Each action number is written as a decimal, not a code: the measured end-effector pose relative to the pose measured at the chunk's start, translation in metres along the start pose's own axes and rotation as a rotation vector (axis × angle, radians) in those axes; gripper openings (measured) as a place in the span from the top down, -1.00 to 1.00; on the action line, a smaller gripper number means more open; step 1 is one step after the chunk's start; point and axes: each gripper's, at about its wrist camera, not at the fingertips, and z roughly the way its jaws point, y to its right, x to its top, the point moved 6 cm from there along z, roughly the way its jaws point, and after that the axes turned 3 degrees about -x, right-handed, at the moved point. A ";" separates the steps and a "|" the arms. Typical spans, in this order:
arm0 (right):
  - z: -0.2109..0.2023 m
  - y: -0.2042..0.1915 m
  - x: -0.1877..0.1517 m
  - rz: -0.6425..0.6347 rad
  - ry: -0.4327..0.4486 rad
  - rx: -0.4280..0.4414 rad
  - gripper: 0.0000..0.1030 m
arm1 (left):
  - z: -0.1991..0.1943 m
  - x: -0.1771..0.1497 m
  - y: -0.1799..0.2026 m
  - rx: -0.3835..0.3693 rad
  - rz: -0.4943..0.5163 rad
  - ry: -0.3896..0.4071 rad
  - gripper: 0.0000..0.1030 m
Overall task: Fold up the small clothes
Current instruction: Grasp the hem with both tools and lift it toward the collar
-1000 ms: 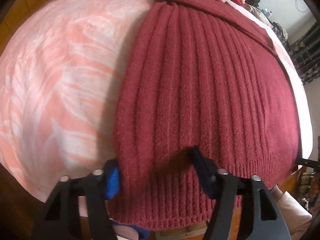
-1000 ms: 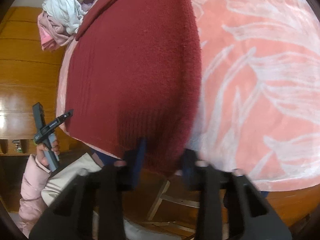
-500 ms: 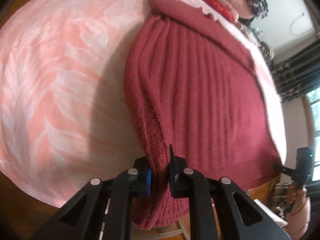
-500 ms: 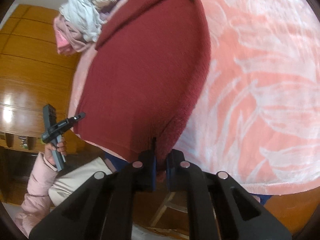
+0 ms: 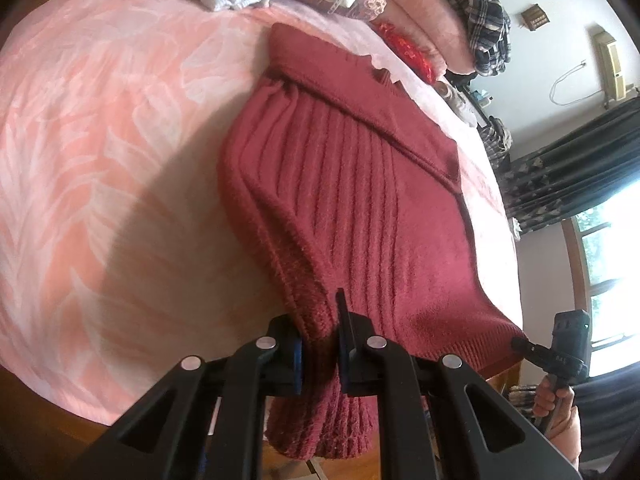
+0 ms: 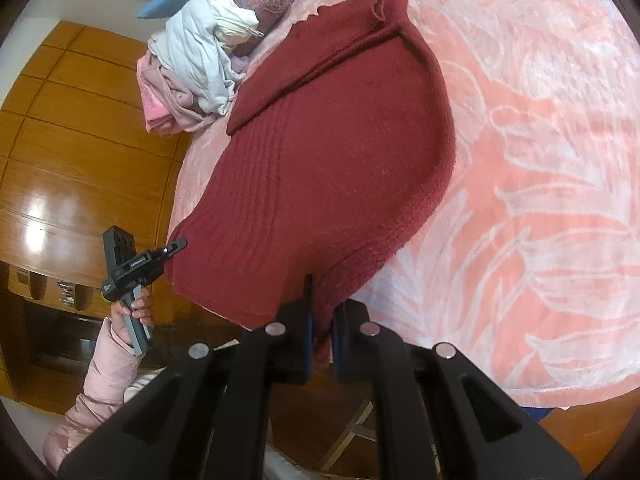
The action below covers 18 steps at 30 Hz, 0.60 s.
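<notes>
Dark red ribbed knit sweater flat on pink leaf-print bed. Left tongs and right tongs each pinch sweater's hem corners. Soft, floppy, light knit; corner holds suit fold.

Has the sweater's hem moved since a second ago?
Yes. Both claws, left and right, have pinched the sweater hem and raised it off the pink blanket.

Sweater: dark red knit, vertical ribbing, finer rib band at hem. Bedspread: salmon pink with pale white leaf pattern. Left gripper: black, blue pads. Right gripper: black, blue pads. Clothes pile: pale blue-white and pink. Plaid cloth: dark with white check.
</notes>
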 end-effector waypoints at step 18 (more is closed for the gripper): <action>0.008 0.000 0.083 0.072 0.068 0.039 0.89 | 0.014 0.064 -0.005 -0.028 -0.114 0.071 0.76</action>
